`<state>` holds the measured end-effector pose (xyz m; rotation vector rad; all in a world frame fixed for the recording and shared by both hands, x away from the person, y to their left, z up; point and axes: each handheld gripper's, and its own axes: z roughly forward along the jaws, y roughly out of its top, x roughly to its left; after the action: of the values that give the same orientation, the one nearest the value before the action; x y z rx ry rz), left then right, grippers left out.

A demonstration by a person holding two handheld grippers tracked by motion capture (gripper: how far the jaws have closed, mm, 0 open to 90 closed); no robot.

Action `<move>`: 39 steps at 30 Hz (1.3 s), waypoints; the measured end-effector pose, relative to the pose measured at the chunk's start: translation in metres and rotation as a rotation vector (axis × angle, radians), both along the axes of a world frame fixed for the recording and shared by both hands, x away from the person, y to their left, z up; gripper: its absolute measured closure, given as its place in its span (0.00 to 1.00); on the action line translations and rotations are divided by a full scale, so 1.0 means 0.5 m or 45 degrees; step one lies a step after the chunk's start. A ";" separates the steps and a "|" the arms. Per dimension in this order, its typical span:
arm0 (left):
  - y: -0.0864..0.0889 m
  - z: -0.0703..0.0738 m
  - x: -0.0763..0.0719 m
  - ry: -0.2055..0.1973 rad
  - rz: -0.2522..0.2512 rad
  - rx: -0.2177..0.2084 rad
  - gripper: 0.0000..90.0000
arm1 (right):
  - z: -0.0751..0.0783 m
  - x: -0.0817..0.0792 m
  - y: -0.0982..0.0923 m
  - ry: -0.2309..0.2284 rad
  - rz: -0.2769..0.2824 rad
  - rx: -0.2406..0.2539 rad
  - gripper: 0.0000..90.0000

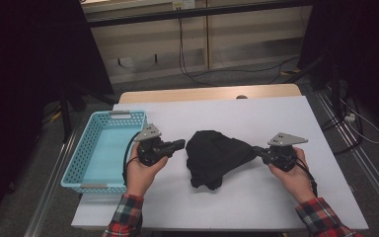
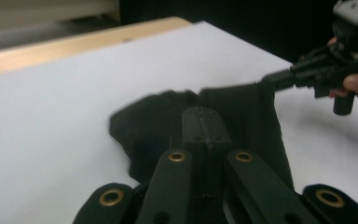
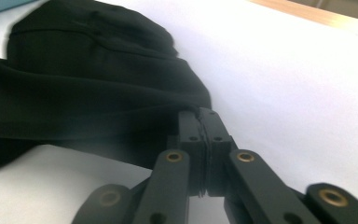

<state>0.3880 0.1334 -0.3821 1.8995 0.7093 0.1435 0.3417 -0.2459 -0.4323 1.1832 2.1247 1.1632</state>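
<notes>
Table (image 1: 276,197): white top, carries everything listed; both grippers work over its middle.

Basket (image 1: 74,168): light blue, perforated walls, nothing visible inside. Sits just outboard of the left gripper, on the side away from the cloth.

Cloth (image 1: 216,157): black, crumpled in a heap between the two grippers. One corner is drawn out in a taut tongue toward the right gripper; the bulk lies just ahead of the left gripper's tips, apart from them.

Right gripper (image 1: 259,151): clenched on the cloth's corner; in the right gripper view the fabric edge runs into the seam between the closed jaws (image 3: 203,122). Tips point at the heap.

Left gripper (image 1: 178,144): clenched on nothing, jaws pressed flat together (image 2: 205,122), tips aimed at the cloth from the basket side.

Risks, as judged:
- The hold looks to be on a thin edge only; a quick pull could slip the corner free.
- A one-corner lift would let the heap hang bunched and drag across the table.
- The left gripper cannot take a second corner until its jaws part; pushed in closed, it would just shove the heap away.
</notes>
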 end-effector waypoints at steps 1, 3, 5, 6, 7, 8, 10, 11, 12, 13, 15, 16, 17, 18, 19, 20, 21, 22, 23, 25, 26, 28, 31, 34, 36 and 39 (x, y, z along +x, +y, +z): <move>-0.007 -0.006 -0.001 -0.002 -0.001 0.002 1.00 | 0.003 -0.002 0.002 -0.003 0.009 0.005 1.00; -0.020 -0.018 -0.004 0.026 -0.035 0.009 0.95 | 0.005 -0.005 0.003 -0.011 0.013 0.007 1.00; -0.035 -0.028 -0.010 0.035 -0.071 0.031 0.85 | 0.005 -0.006 -0.001 -0.009 0.014 0.010 1.00; -0.042 -0.033 -0.013 0.042 -0.099 0.048 0.84 | 0.006 -0.006 -0.004 -0.001 0.004 0.015 1.00; -0.049 -0.037 -0.017 0.039 -0.114 0.064 0.80 | 0.006 -0.006 -0.008 -0.003 0.000 0.024 1.00; -0.056 -0.041 -0.020 0.044 -0.132 0.073 0.75 | 0.006 -0.006 -0.012 -0.001 -0.003 0.035 1.00; -0.069 -0.050 -0.027 0.049 -0.157 0.089 0.64 | 0.007 -0.007 -0.019 -0.002 -0.015 0.045 1.00; -0.075 -0.055 -0.030 0.036 -0.168 0.102 0.59 | 0.007 -0.007 -0.022 -0.003 -0.019 0.049 1.00; -0.081 -0.060 -0.034 0.027 -0.181 0.119 0.55 | 0.008 -0.008 -0.025 -0.002 -0.025 0.056 1.00; -0.088 -0.067 -0.037 0.016 -0.194 0.140 0.50 | 0.008 -0.008 -0.027 -0.005 -0.031 0.064 1.00; -0.101 -0.079 -0.042 0.016 -0.221 0.172 0.43 | 0.009 -0.008 -0.031 -0.007 -0.040 0.079 1.00; -0.107 -0.084 -0.045 0.025 -0.235 0.180 0.41 | 0.010 -0.008 -0.032 -0.004 -0.046 0.083 1.00; -0.113 -0.087 -0.048 0.022 -0.243 0.193 0.39 | 0.010 -0.008 -0.032 -0.006 -0.047 0.085 1.00; -0.118 -0.090 -0.050 0.015 -0.249 0.198 0.36 | 0.010 -0.007 -0.032 -0.006 -0.048 0.088 1.00; -0.123 -0.091 -0.052 0.014 -0.255 0.206 0.33 | 0.010 -0.007 -0.032 -0.006 -0.048 0.088 1.00; -0.126 -0.093 -0.053 0.007 -0.254 0.209 0.31 | 0.010 -0.008 -0.031 -0.004 -0.051 0.089 1.00; -0.128 -0.095 -0.053 0.004 -0.254 0.210 0.29 | 0.010 -0.008 -0.031 -0.006 -0.052 0.089 1.00; -0.130 -0.099 -0.053 0.005 -0.253 0.209 0.27 | 0.010 -0.007 -0.031 -0.009 -0.052 0.092 1.00; -0.130 -0.103 -0.053 0.008 -0.256 0.214 0.25 | 0.010 -0.007 -0.032 -0.012 -0.055 0.092 1.00; -0.132 -0.112 -0.053 0.013 -0.257 0.226 0.22 | 0.010 -0.006 -0.035 -0.008 -0.065 0.105 1.00; -0.134 -0.117 -0.054 0.017 -0.259 0.233 0.21 | 0.010 -0.006 -0.037 -0.004 -0.066 0.115 1.00; -0.138 -0.124 -0.056 0.005 -0.267 0.250 0.20 | 0.011 -0.006 -0.040 -0.008 -0.080 0.133 1.00; -0.142 -0.131 -0.057 -0.004 -0.264 0.271 0.20 | 0.013 -0.006 -0.043 -0.020 -0.090 0.146 1.00; -0.140 -0.138 -0.054 -0.025 -0.251 0.320 0.22 | 0.011 -0.005 -0.043 -0.003 -0.085 0.149 1.00; -0.136 -0.141 -0.050 -0.028 -0.240 0.328 0.26 | 0.011 -0.005 -0.043 -0.004 -0.084 0.152 1.00; -0.128 -0.139 -0.044 -0.015 -0.212 0.319 0.31 | 0.013 -0.006 -0.042 -0.009 -0.085 0.156 1.00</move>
<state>0.3659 0.0694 -0.4518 2.1861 0.5416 0.1427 0.3386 -0.2671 -0.4259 1.2913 2.0174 1.2809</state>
